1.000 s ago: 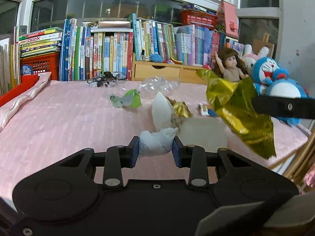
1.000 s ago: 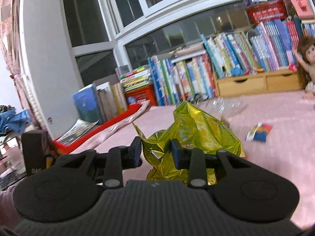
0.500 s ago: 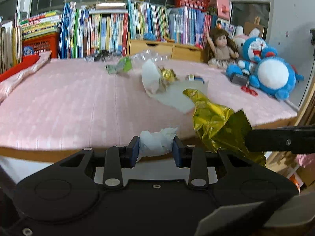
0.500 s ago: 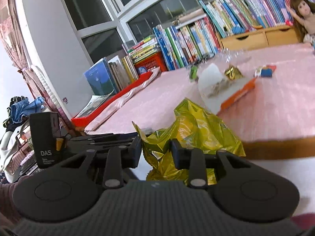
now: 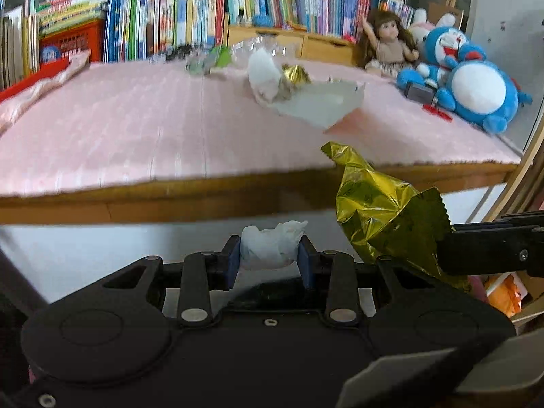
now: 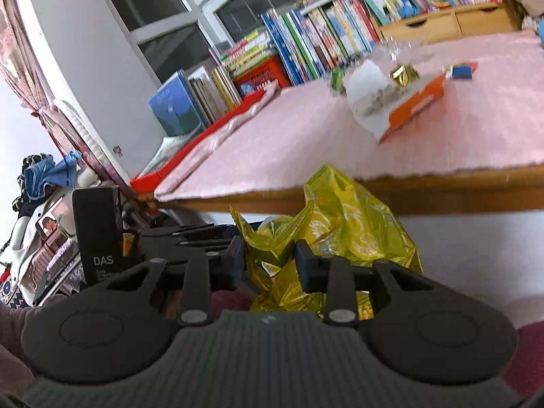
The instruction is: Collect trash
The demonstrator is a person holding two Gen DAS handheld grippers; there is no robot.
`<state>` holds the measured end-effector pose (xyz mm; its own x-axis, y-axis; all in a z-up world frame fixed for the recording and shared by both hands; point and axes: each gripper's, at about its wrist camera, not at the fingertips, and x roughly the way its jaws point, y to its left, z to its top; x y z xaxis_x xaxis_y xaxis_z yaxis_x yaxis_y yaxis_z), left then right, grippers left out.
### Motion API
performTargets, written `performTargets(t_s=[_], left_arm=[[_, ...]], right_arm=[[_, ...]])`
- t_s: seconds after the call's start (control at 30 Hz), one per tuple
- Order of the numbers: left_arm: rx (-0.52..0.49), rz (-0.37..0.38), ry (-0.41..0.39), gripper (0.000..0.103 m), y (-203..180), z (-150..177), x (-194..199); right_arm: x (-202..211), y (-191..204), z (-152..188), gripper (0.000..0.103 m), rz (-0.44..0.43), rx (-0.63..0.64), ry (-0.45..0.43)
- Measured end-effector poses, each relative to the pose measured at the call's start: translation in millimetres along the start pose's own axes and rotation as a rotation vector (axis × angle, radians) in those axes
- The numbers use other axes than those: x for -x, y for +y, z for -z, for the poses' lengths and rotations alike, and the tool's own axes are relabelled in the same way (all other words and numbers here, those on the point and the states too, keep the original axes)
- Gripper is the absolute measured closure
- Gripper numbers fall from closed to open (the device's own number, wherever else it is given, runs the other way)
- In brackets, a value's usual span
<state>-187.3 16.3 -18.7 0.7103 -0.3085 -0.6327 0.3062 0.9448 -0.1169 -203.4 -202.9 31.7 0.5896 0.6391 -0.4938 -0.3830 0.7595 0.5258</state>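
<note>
Carry-off step: the left gripper [image 5: 270, 258] has its jaws clamped on a crumpled white tissue [image 5: 272, 246], and the right gripper [image 6: 268, 261] pinches a gold foil wrapper [image 6: 340, 224], both below the tabletop [image 5: 170, 200] edge. Next comes finding a bin, unseen here.

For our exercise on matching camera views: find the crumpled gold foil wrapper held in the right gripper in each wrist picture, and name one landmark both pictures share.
Left wrist view: gold foil wrapper at right of centre, below the table edge, pinched by the right gripper.
Right wrist view: the wrapper at lower centre, between the fingers.
Shared landmark: the small gold foil ball on the pink table.
</note>
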Motion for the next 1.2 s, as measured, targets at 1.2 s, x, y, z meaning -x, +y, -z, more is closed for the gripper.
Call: performTargets(t_s=[1.2], left_arm=[[0.09,-0.073,0.385,0.069,16.8,81.0,-139.6]], right_arm=[[-117.4,-83.3,78.7,0.066,0.23,-0.085,0.383]])
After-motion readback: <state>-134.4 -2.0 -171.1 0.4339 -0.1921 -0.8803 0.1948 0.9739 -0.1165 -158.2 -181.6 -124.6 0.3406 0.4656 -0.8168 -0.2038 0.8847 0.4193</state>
